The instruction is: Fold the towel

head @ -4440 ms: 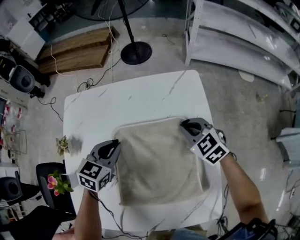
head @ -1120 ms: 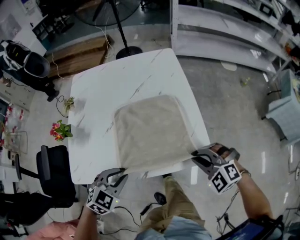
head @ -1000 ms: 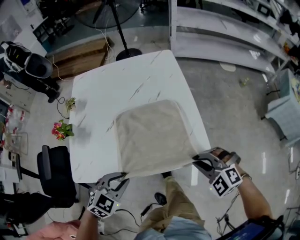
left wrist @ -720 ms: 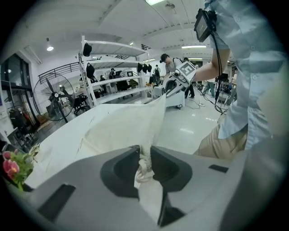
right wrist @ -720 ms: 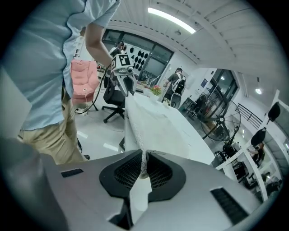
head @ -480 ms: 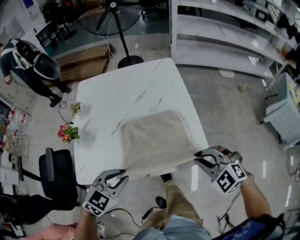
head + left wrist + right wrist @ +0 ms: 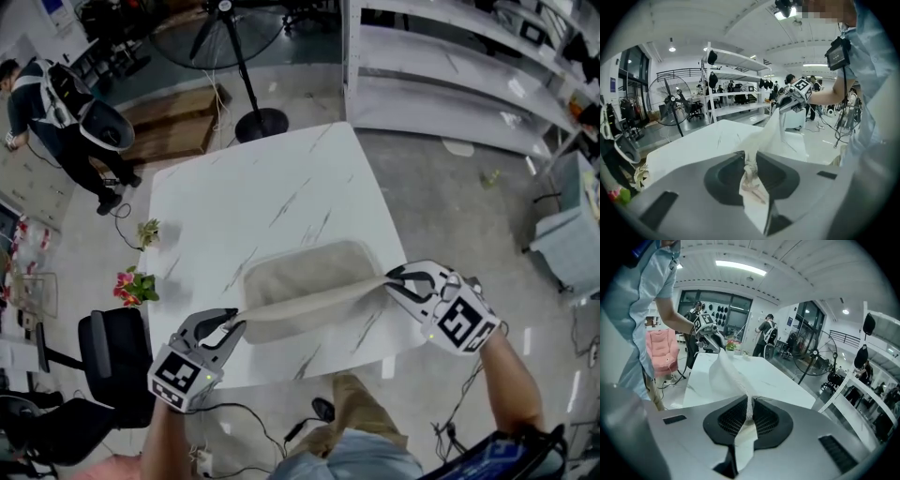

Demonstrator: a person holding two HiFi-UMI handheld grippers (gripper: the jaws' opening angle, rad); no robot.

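A beige towel (image 7: 305, 277) lies partly on the white marble table (image 7: 253, 202), with its near edge lifted off the surface and stretched between my two grippers. My left gripper (image 7: 234, 323) is shut on the towel's near left corner (image 7: 749, 169). My right gripper (image 7: 392, 278) is shut on the near right corner (image 7: 749, 411). The far part of the towel still rests on the table. In the left gripper view the raised cloth runs up to the right gripper (image 7: 787, 101); in the right gripper view it runs to the left gripper (image 7: 710, 338).
A standing fan (image 7: 255, 117) and wooden boards (image 7: 169, 117) are beyond the table's far edge. Metal shelving (image 7: 450, 75) stands at the upper right. A black chair (image 7: 108, 347) and flowers (image 7: 131, 281) are on the floor to the left, where a person (image 7: 56, 94) stands.
Both grippers have risen and moved forward over the table with the towel's near corners. The near edge, earlier hanging past the table's front, now lies above the towel's middle.
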